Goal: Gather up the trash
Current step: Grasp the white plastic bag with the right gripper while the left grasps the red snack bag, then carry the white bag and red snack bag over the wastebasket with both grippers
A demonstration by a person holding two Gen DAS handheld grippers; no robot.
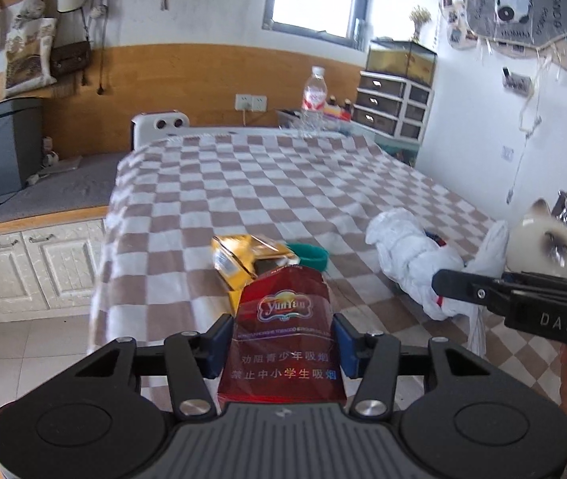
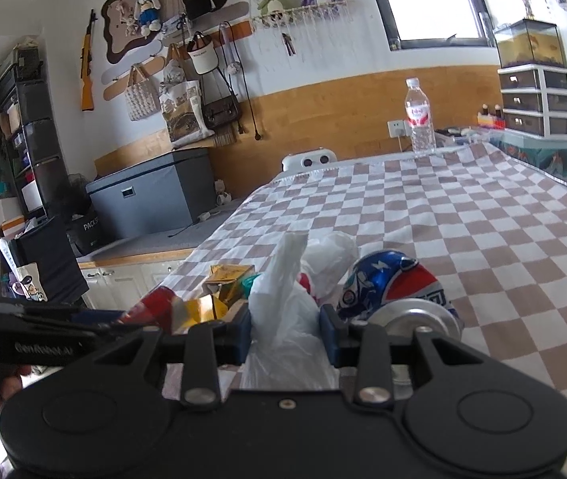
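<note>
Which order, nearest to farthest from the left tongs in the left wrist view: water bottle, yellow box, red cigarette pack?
1. Red cigarette pack, clamped in the left tongs.
2. Yellow box, just beyond on the checked blanket.
3. Water bottle, at the blanket's far end.

On the bed [image 1: 283,183], a torn carton [image 1: 243,257] lies just left of a small bowl [image 1: 311,254], the plastic bag [image 1: 411,255] farther right, a water bottle [image 1: 314,99] behind.

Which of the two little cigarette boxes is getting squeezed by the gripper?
The red cigarette pack, gripped upright between the left gripper's blue pads. The yellow pack lies crumpled and open on the checkered bed beyond it, untouched.
</note>
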